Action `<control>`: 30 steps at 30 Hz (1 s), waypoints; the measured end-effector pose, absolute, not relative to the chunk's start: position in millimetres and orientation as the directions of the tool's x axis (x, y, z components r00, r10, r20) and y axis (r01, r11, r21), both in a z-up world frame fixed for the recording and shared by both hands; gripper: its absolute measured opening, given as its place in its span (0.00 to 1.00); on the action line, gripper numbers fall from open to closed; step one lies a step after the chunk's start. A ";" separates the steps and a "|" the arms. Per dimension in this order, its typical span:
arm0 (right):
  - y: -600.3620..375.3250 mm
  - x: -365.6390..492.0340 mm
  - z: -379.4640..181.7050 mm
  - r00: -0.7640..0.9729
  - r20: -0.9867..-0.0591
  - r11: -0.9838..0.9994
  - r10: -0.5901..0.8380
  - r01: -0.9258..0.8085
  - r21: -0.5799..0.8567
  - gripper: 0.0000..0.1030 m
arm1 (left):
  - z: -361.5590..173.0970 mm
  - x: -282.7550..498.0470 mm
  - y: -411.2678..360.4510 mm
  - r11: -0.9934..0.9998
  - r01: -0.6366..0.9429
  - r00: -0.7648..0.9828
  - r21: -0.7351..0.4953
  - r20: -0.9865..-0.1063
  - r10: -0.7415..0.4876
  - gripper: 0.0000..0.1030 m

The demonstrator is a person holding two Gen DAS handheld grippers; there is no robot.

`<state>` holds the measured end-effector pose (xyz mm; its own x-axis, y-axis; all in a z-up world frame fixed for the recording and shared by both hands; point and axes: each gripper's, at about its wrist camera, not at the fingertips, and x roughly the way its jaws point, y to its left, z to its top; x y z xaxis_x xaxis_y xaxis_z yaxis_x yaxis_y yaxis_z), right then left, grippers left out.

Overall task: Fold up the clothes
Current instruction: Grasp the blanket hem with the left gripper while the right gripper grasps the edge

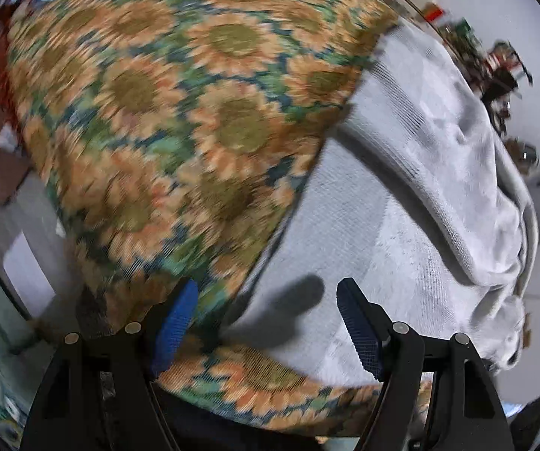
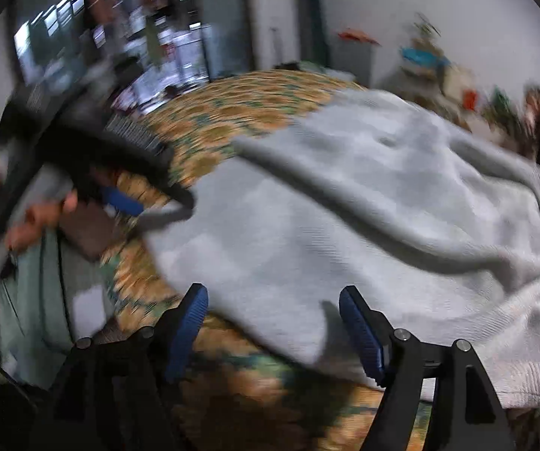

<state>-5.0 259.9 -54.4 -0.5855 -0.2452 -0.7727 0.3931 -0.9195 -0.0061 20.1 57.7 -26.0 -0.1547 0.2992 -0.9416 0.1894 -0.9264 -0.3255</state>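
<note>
A pale grey, finely ribbed knit garment (image 1: 401,225) is lying matt on a sunflower-printed woven cloth (image 1: 179,112); ridged blue rubbery fingers (image 1: 358,329) are showing.

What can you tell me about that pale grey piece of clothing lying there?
The grey garment looks like a soft ribbed knit, maybe a sweater. It lies spread on the sunflower-patterned cloth, partly flat, with a long fold ridge across it and its far side bunched and crumpled. Both grippers stand open over its near edge; neither pinches it.
</note>
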 end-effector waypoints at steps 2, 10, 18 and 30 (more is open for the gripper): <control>235.3 -5.2 -65.9 -0.608 -0.772 -0.906 -0.186 0.411 -0.106 0.74 | -25.8 30.1 46.9 -0.895 0.222 -0.158 -0.386 -0.920 0.358 0.74; 222.9 -41.0 -70.1 -0.608 -0.783 -0.942 -0.136 0.323 -0.087 0.11 | -25.9 43.9 36.3 -0.730 0.356 -0.177 -0.583 -0.809 0.560 0.74; 229.8 -37.8 -39.2 -0.679 -0.712 -0.946 -0.181 0.318 -0.062 0.10 | -29.3 34.9 45.5 -0.580 0.443 -0.245 -0.683 -0.715 0.655 0.75; 277.6 -16.2 -46.7 -0.674 -0.715 -0.965 -0.184 0.262 0.002 0.47 | -21.7 10.4 87.4 -0.635 0.320 -0.251 -0.703 -0.709 0.659 0.17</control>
